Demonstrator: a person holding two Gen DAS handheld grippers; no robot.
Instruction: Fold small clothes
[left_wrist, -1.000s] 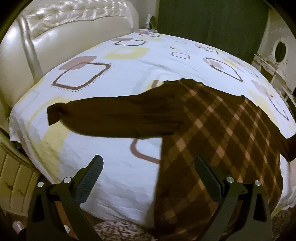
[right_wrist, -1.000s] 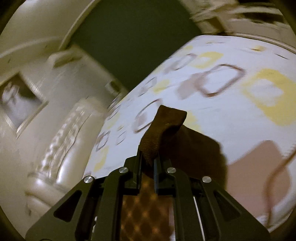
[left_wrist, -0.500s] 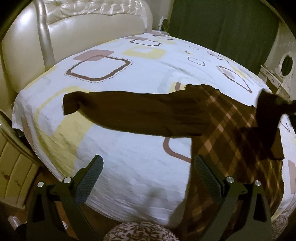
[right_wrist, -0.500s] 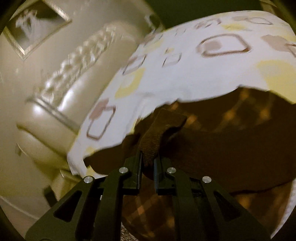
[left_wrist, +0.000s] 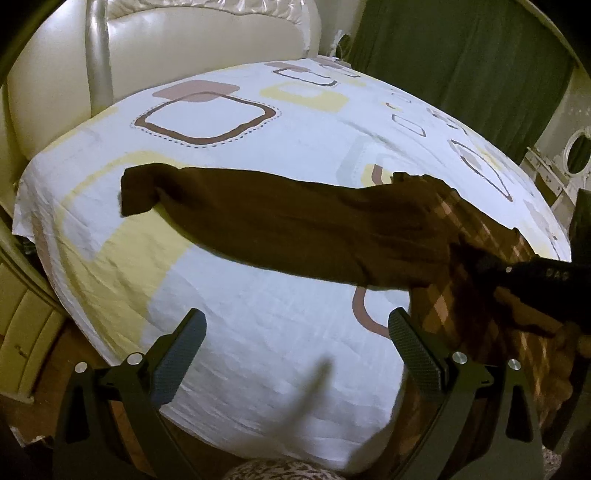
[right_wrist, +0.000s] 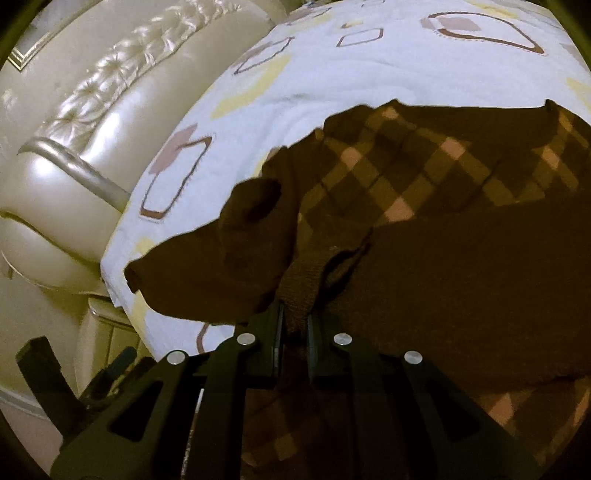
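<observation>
Where the bed (left_wrist: 258, 332) ends, a headboard (left_wrist: 203, 44) rises.

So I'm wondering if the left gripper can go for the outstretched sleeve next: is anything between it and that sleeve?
Nothing visible. The left gripper is open, and only bare bedsheet lies between it and the outstretched sleeve.

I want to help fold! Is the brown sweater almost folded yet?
Not yet. One sleeve already lies across the plaid body, its cuff pinched in the right gripper. The other sleeve stretches out flat on the bed, and the left gripper hangs open above the sheet, empty. That sleeve and the body are left to fold.
</observation>
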